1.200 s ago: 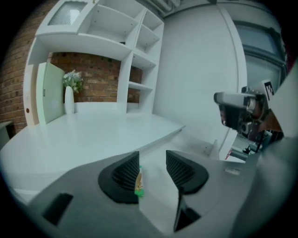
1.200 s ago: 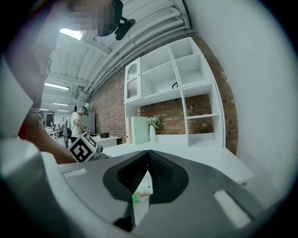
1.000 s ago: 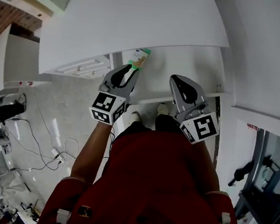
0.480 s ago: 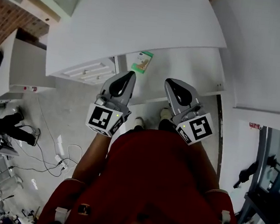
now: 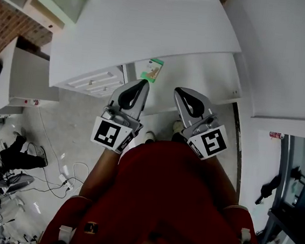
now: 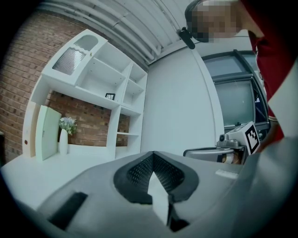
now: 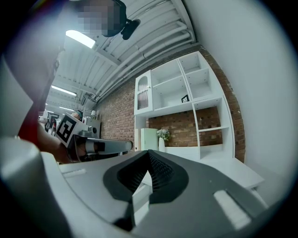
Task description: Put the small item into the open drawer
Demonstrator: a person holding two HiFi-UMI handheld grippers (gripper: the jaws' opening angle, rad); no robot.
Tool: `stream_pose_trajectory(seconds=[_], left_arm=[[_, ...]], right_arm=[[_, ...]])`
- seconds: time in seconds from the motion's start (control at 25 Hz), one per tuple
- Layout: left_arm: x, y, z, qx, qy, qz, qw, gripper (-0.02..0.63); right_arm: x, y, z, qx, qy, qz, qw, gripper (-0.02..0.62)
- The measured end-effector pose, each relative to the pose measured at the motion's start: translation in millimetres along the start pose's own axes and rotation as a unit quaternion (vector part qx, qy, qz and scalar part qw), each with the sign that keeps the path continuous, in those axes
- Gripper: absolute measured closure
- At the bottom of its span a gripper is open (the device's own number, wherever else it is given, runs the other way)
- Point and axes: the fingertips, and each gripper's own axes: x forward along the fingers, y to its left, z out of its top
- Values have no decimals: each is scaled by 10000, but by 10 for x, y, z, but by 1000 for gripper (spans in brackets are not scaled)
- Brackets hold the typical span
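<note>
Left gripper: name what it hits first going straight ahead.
Probably the tall white panel beside the shelves; the left gripper seems aimed over the countertop, though depth is unclear.

Standing, seen from above, with the bare left forearm [image 5: 100, 167] reaching forward and down out of a red sleeve [image 5: 72, 213], the right forearm mostly hidden behind the red torso [image 5: 171, 202]. Holding the left gripper [image 5: 142, 84] and the right gripper [image 5: 179, 92] side by side in front of the body, near each other but apart, tips pointing to the far side and leaning slightly toward one another, marker cubes [image 5: 111, 134] at the near ends. Keeping both pairs of jaws pressed together at the tips, with nothing between them.
</note>
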Motion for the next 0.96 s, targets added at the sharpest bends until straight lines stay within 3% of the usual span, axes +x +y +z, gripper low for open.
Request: stream_pose_trajectory(seconds=[0.96], left_arm=[[-145,21,-112,-39,123,-55,9999,604]], right_arm=[[-106,79,-10,-29,46,-178,9998,584]])
